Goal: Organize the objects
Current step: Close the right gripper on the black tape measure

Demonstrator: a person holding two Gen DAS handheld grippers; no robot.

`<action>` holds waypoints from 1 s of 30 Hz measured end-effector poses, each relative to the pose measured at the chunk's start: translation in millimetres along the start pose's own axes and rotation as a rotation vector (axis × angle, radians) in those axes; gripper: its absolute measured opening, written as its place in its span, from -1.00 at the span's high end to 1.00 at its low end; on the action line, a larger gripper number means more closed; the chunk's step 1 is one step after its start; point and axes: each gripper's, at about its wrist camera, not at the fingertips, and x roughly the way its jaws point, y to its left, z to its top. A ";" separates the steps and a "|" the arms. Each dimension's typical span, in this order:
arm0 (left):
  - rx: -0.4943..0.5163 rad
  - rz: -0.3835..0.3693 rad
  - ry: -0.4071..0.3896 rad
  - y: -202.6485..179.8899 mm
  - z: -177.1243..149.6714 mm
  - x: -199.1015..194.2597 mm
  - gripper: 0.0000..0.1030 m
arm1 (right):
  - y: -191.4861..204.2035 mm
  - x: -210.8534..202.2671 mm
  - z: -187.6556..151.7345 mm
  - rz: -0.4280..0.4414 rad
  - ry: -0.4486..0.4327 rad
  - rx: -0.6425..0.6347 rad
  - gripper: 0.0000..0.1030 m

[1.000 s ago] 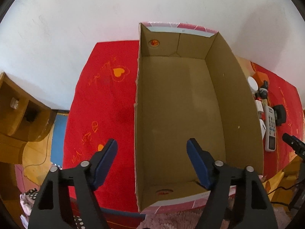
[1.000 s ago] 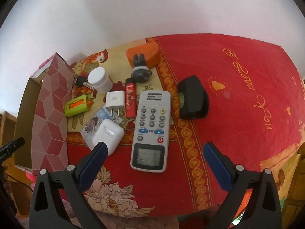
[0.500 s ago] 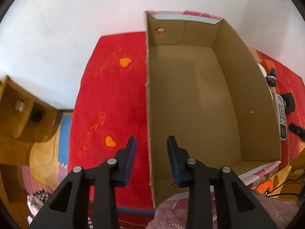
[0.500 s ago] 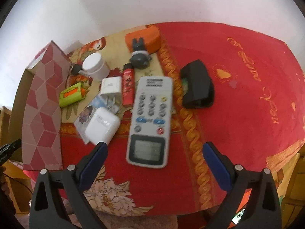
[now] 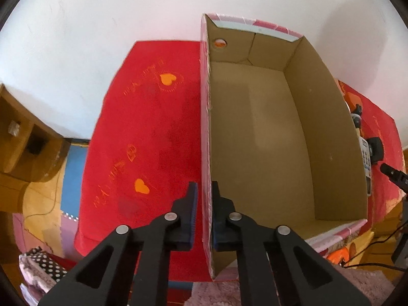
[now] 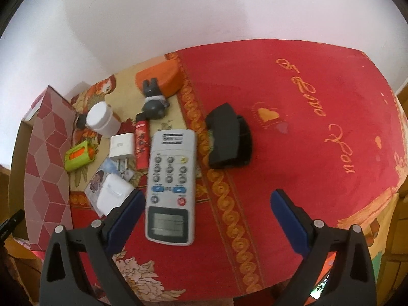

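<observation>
Left gripper [image 5: 204,191]: jaws have just been closing, now clamped on the left wall of the empty cardboard box [image 5: 257,137] on the red cloth [image 5: 142,132]. Right gripper [image 6: 206,204]: jaws wide apart, holding nothing, above the remote control [image 6: 172,183]

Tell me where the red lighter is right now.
In the right wrist view the red lighter lies left of centre on the tablecloth, between the white charger plug and the grey remote, just below the grey rabbit figure.
</observation>
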 end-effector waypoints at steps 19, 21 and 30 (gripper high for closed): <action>-0.013 -0.076 0.034 4.5 -4.3 -24.1 0.54 | 27.4 -8.9 -4.2 0.020 -0.029 -0.070 -0.93; -0.011 -0.065 0.020 3.1 -3.4 -22.2 0.62 | 26.0 -9.4 -3.4 0.018 -0.034 -0.062 -0.93; 0.040 0.078 0.001 -9.7 -4.9 0.4 0.92 | 8.9 -6.7 -6.2 -0.010 -0.010 -0.002 -0.71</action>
